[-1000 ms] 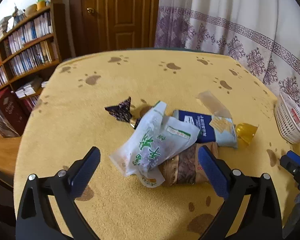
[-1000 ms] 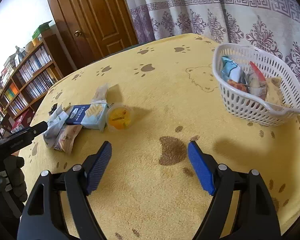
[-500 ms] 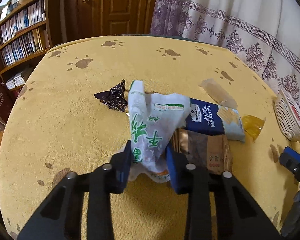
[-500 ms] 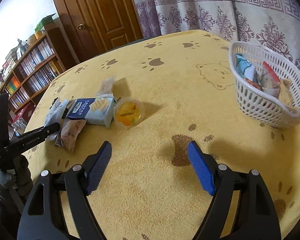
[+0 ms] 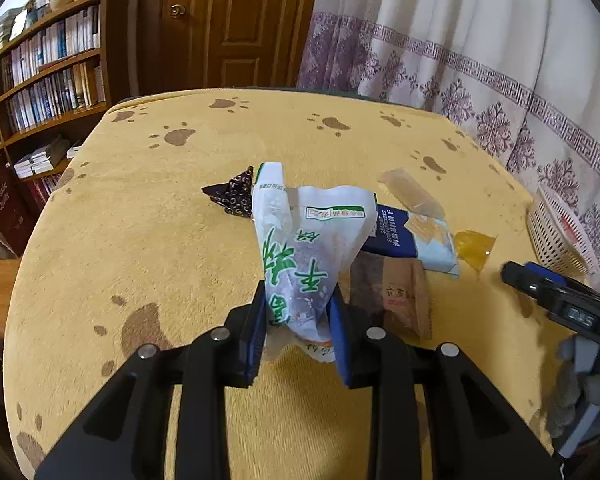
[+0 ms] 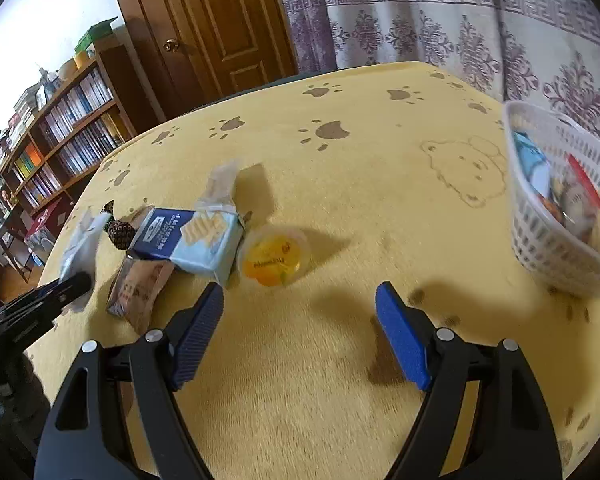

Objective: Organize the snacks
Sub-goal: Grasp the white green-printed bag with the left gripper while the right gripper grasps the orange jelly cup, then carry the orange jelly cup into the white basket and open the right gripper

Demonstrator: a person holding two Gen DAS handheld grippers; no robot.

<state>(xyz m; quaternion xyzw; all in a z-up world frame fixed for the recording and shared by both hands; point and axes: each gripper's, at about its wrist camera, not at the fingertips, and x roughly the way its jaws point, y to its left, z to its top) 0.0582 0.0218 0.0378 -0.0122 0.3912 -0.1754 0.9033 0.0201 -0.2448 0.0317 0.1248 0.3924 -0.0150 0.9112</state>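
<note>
Left gripper [image 5: 298, 320] pinching white green-lettered packet [image 5: 304, 248], beside brown packet [image 5: 400, 300]; right gripper [image 6: 300, 328] spread, empty, near jelly cup [image 6: 274, 256]

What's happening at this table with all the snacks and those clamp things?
A person is tidying snacks using a hand-held gripper in each hand. The left hand-held gripper is shut on a white packet with green lettering. The right hand-held gripper is open and holds nothing, near a yellow jelly cup. More snacks lie loose on the yellow tablecloth; a white basket already holds some.
</note>
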